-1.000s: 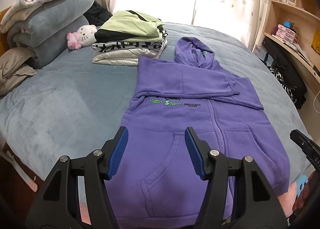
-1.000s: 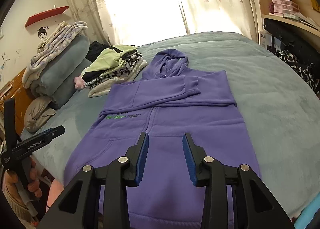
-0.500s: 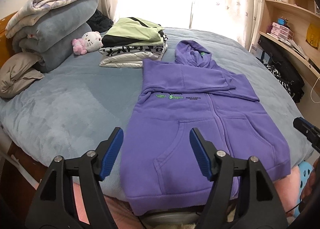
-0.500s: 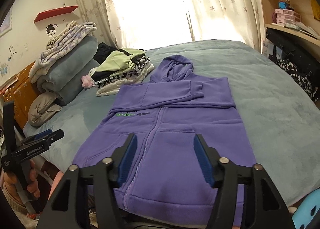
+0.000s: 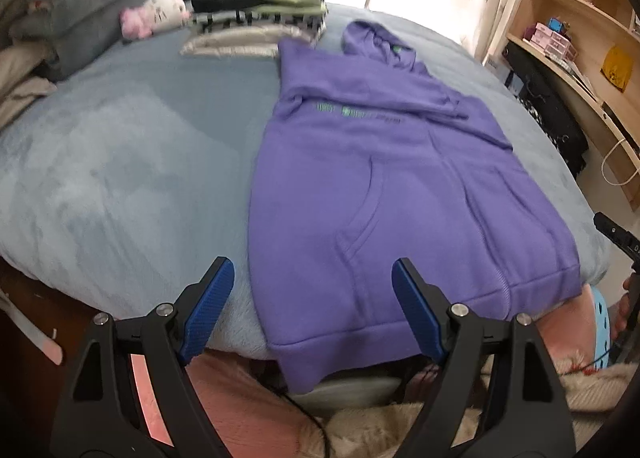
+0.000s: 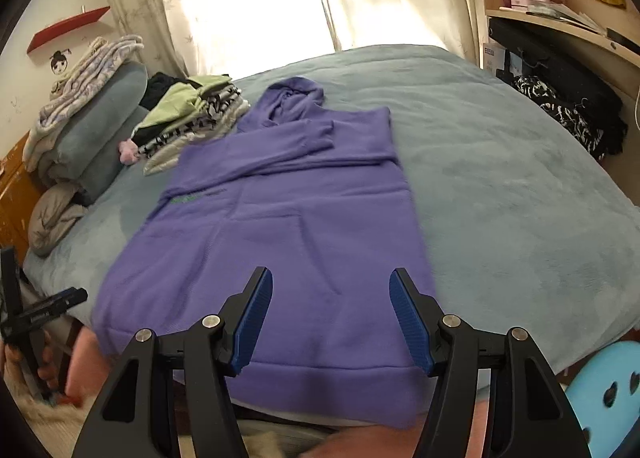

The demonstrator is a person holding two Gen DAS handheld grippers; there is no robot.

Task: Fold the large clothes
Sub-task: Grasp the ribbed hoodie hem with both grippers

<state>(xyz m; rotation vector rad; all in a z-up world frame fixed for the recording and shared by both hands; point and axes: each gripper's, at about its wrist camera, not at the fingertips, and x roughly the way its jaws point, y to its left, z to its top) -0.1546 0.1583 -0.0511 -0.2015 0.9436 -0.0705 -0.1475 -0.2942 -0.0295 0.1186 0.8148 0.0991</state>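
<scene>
Both black grippers with blue pads, left point(image 5: 312, 314) and right point(image 6: 331, 322), hover spread and empty, the left's jaws having just widened, over the hem of the purple fleece hoodie point(image 5: 400, 198) on the grey-blue bed point(image 5: 132, 178).

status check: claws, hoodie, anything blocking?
Left claw and right claw open, just widened, nothing gripped. Purple hoodie flat on bed, sleeves folded in, hem overhanging edge. Nothing in the way.

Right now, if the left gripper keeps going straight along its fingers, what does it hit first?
Most likely the purple hoodie: the left gripper is open and empty, aimed down at its bottom hem near the left corner, at the bed edge. Depth is unclear.
</scene>
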